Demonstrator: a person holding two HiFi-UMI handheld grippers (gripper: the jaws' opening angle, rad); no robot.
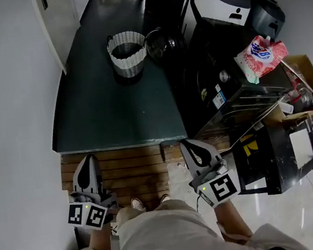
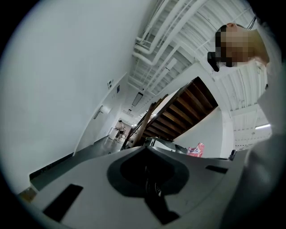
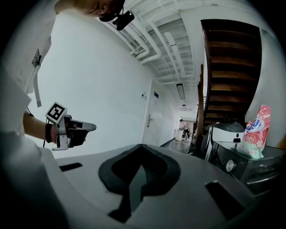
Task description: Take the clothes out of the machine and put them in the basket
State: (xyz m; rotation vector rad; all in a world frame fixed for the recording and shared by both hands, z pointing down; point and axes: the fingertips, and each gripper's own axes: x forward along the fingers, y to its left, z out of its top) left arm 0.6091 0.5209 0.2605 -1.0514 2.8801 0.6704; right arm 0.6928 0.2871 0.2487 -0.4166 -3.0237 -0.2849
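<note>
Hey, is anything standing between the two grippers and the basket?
Nothing visible does. From the left gripper and right gripper, only wooden planks and dark floor lie before the basket.

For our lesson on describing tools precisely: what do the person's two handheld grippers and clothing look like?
The left gripper and right gripper are built alike: pale grey shells that taper to a point, with black recessed panels along the jaws. At the rear, each carries a marker cube with black-and-white square patterns. The person wears a pale top.
</note>
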